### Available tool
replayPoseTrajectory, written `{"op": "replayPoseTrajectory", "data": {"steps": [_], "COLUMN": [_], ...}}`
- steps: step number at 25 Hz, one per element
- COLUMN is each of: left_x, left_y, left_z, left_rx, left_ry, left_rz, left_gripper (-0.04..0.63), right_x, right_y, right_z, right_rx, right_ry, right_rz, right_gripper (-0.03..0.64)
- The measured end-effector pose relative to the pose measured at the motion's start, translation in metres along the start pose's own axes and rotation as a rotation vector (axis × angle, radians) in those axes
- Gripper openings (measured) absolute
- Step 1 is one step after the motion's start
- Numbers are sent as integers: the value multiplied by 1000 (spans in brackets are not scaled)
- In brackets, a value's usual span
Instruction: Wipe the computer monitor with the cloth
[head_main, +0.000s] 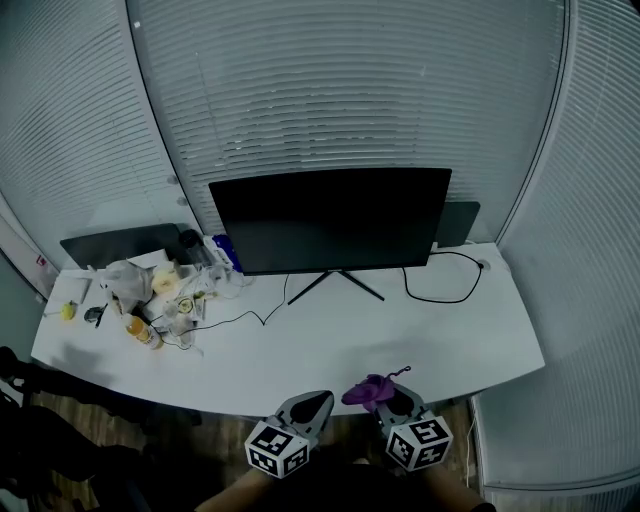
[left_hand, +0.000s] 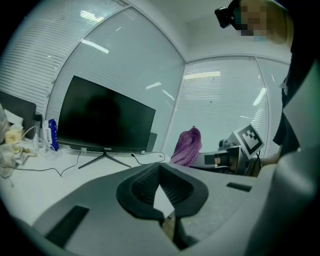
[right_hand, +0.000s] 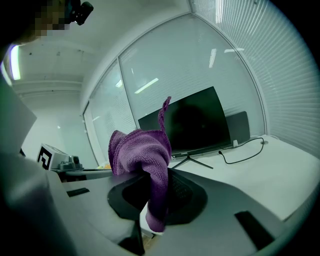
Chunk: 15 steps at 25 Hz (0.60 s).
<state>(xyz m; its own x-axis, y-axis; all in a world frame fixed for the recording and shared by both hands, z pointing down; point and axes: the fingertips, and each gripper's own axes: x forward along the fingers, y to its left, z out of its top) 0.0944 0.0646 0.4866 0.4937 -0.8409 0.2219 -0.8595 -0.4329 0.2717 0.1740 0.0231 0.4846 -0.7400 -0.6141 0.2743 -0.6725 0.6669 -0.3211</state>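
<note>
A dark, switched-off computer monitor (head_main: 330, 220) stands on a thin V-shaped foot at the back middle of the white desk (head_main: 420, 340). Both grippers are held low at the desk's front edge, well short of the screen. My right gripper (head_main: 390, 400) is shut on a purple cloth (head_main: 368, 390), which bunches up above the jaws (right_hand: 142, 150) and hangs down between them. My left gripper (head_main: 308, 408) is beside it on the left, its jaws (left_hand: 160, 170) meeting at the tips with nothing in them. The monitor (left_hand: 105, 120) and the cloth (left_hand: 187, 147) both show in the left gripper view.
A heap of bottles, bags and small items (head_main: 160, 295) crowds the desk's left part, next to a dark flat device (head_main: 115, 243). A black cable (head_main: 445, 285) loops at the monitor's right. Window blinds (head_main: 340, 90) close the back; a dark panel (head_main: 458, 222) stands behind the monitor.
</note>
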Motion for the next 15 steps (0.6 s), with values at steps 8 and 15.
{"op": "replayPoseTrajectory", "data": {"steps": [8, 15], "left_x": [9, 6], "left_y": [-20, -22], "left_z": [-10, -10], "left_rx": [8, 11], "left_ry": [16, 23], "left_rz": [-19, -21], "left_gripper": [3, 3], "right_x": [-16, -19], "right_y": [-12, -9], "right_z": [-9, -10], "right_rx": [14, 15], "right_ry": [1, 0], "right_rz": [-14, -15], "right_gripper": [67, 67]}}
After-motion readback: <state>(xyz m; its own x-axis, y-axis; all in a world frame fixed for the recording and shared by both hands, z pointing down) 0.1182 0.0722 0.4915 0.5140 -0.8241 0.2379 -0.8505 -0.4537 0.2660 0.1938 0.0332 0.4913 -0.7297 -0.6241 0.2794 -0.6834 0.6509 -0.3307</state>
